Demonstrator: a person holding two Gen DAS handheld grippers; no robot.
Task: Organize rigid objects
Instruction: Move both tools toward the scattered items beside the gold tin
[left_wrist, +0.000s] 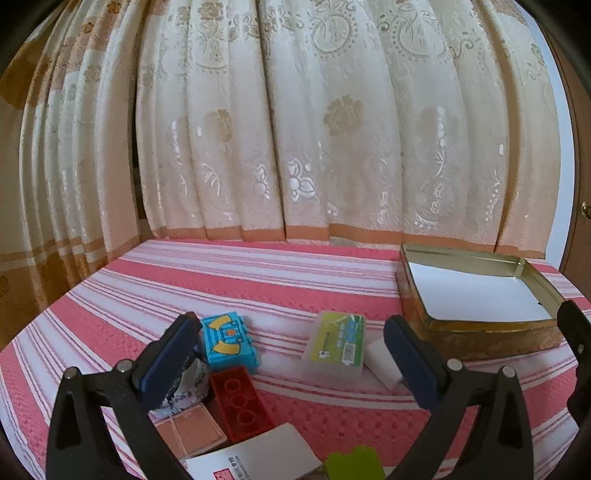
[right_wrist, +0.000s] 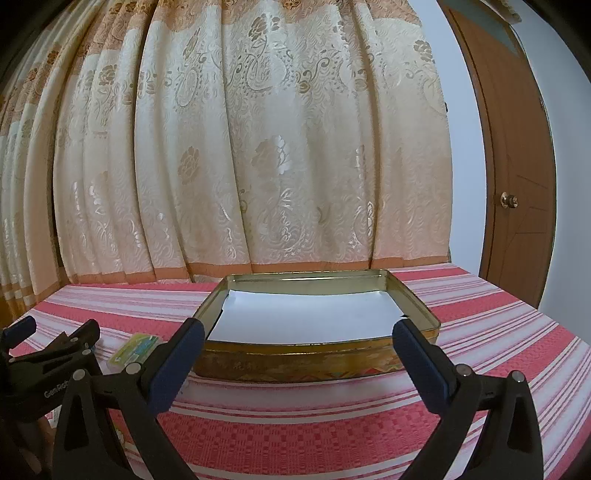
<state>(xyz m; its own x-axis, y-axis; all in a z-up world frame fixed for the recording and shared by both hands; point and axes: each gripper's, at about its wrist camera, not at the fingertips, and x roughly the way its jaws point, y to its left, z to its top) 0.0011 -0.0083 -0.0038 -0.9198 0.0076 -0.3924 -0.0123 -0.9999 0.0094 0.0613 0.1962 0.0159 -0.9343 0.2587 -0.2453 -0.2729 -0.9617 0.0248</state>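
Observation:
On the pink striped cloth lie a blue toy block, a red brick, a clear plastic case with a green and yellow card, and a white block. My left gripper hovers open over them, holding nothing. A gold tin lined with white paper stands to the right, with nothing in it. My right gripper is open just in front of the tin, and its jaws hold nothing. The left gripper and the plastic case show at the left of the right wrist view.
Near the left finger lie a crumpled wrapper, a pinkish flat box, a white card box and a green brick. A patterned curtain hangs behind the table. A wooden door stands at the right.

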